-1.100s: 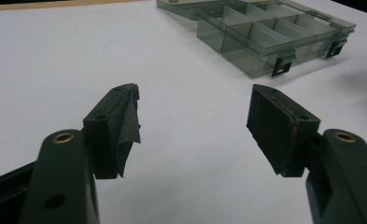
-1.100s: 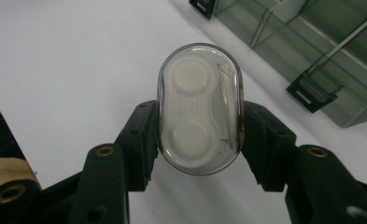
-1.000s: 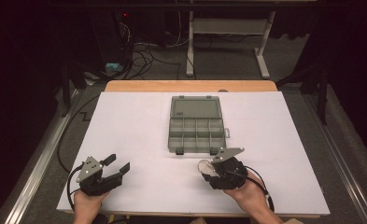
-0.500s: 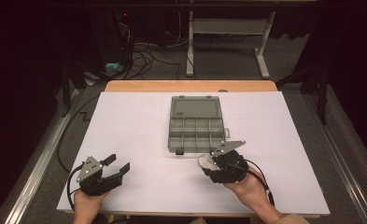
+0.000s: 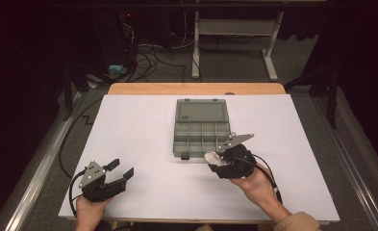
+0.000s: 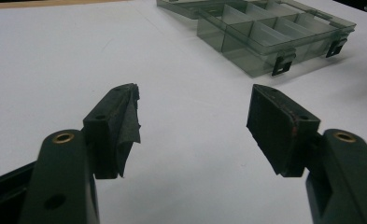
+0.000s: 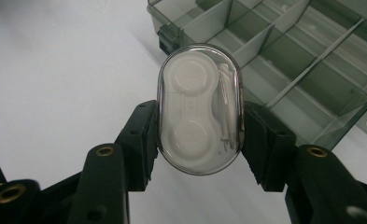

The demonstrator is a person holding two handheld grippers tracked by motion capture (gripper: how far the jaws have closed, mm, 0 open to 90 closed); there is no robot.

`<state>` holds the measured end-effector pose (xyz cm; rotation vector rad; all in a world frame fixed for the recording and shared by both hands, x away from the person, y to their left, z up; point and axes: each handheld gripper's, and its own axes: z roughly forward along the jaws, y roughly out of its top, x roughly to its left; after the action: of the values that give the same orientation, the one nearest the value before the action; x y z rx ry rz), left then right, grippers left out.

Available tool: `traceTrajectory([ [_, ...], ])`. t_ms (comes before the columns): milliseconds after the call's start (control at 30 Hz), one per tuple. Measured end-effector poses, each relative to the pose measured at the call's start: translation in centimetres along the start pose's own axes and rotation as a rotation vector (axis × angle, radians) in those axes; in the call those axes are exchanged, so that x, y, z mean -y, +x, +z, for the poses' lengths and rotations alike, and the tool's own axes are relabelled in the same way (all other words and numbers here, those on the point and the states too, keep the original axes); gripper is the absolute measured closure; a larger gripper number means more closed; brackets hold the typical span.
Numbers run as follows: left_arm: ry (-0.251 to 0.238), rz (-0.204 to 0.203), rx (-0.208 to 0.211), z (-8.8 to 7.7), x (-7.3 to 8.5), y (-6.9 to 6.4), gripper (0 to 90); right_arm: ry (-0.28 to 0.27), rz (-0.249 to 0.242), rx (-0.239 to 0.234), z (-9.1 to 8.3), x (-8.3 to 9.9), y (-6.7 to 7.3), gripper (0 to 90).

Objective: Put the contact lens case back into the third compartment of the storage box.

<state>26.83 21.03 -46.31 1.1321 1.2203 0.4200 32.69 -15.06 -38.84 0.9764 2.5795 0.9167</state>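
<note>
Over the white table (image 5: 143, 139), I am carrying the contact-lens case (image 7: 200, 109) clamped in my right gripper (image 7: 197, 140) level toward the open organizer box (image 5: 201, 137), left gripper (image 6: 193, 126) wide and empty.

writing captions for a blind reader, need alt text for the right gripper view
The right gripper clamps a clear oval case holding a white contact lens holder between its black jaws. Behind it an open grey compartment box sits on the white table.
</note>
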Motion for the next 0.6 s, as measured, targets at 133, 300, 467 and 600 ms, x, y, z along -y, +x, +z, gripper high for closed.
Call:
traceTrajectory([
  [133,0.0,0.001,-0.001,0.0,0.0,0.0,34.3,-0.002,0.0,0.008,0.1,-0.7,-0.5,49.5],
  [300,0.001,0.001,-0.001,0.0,0.0,0.0,34.3,-0.003,0.006,0.014,0.3,-1.4,-1.0,49.5],
  [467,0.0,0.0,0.0,0.0,0.0,0.0,34.3,-0.001,0.012,0.018,0.6,-1.9,-1.5,49.5],
  [600,0.001,0.002,0.0,0.0,0.0,0.0,34.3,0.004,0.035,0.018,0.8,-2.1,-1.9,49.5],
])
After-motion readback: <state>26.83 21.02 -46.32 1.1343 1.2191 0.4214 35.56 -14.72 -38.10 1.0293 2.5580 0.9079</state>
